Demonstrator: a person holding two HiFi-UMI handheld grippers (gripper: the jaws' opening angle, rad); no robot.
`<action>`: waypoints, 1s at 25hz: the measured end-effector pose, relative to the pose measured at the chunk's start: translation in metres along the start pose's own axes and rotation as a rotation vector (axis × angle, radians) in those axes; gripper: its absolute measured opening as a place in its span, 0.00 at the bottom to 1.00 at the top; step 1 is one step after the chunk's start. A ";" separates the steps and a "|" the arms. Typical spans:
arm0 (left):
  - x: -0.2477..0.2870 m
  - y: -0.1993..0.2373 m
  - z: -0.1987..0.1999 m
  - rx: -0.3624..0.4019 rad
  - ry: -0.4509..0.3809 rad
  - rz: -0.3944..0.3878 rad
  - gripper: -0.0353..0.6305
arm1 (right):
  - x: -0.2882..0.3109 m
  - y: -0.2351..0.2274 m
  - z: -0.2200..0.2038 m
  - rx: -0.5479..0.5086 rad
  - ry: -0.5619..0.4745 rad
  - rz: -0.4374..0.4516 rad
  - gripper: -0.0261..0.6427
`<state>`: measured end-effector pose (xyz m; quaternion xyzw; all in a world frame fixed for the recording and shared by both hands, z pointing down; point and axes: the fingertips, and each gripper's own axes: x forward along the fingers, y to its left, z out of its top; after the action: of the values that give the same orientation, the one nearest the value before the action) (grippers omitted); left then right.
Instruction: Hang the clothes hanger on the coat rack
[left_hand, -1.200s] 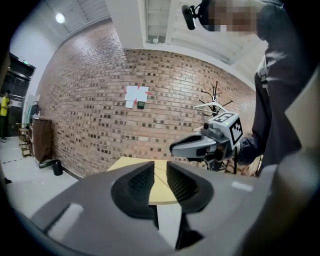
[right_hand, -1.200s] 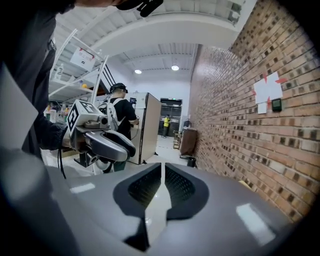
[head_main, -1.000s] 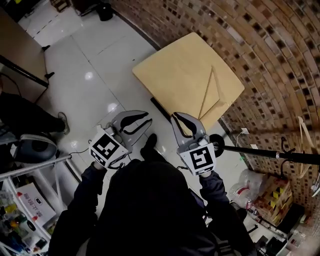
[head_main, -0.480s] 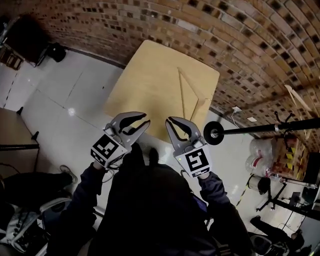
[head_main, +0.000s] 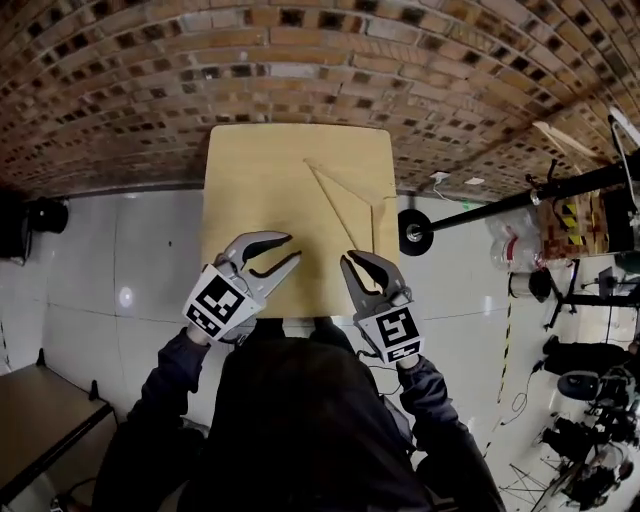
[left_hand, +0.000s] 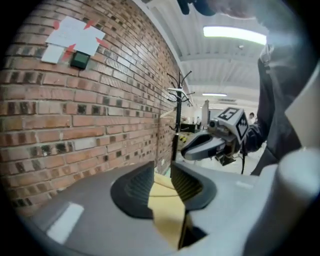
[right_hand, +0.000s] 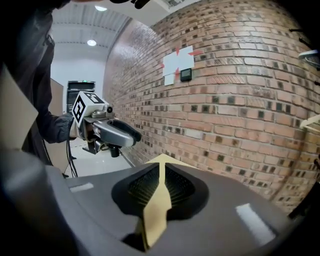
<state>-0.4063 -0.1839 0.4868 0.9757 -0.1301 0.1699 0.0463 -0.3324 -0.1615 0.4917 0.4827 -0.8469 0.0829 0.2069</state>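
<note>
A pale wooden clothes hanger (head_main: 349, 194) lies flat on the right half of a light wooden table (head_main: 250, 170) against the brick wall. My left gripper (head_main: 289, 249) hovers over the table's near edge, open and empty, with the tabletop (left_hand: 165, 205) showing through its gap (left_hand: 162, 171). My right gripper (head_main: 353, 274) is at the near right corner, short of the hanger; its jaws (right_hand: 161, 171) are opening with a narrow gap and nothing between them. The black coat rack (head_main: 500, 202) stands right of the table, with its round base (head_main: 411, 232) on the floor.
The brick wall (head_main: 300, 60) runs behind the table. A pale wooden piece (head_main: 560, 140) sits near the rack's top. Bags, cables and dark equipment (head_main: 580, 400) crowd the floor at the far right. A dark desk corner (head_main: 40, 420) is at the lower left.
The view has swung round, so the table now lies straight ahead. Both grippers have come over its near edge. The right jaws have parted slightly.
</note>
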 end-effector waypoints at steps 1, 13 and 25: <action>0.003 0.008 -0.002 0.011 0.010 -0.031 0.22 | 0.004 -0.004 -0.005 0.016 0.022 -0.029 0.10; 0.140 0.096 -0.070 0.274 0.311 -0.306 0.25 | 0.026 -0.089 -0.140 0.277 0.318 -0.358 0.20; 0.292 0.130 -0.189 0.617 0.679 -0.566 0.26 | 0.065 -0.143 -0.277 0.477 0.588 -0.431 0.22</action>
<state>-0.2368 -0.3532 0.7700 0.8312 0.2163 0.4869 -0.1592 -0.1647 -0.1929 0.7608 0.6387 -0.5889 0.3652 0.3344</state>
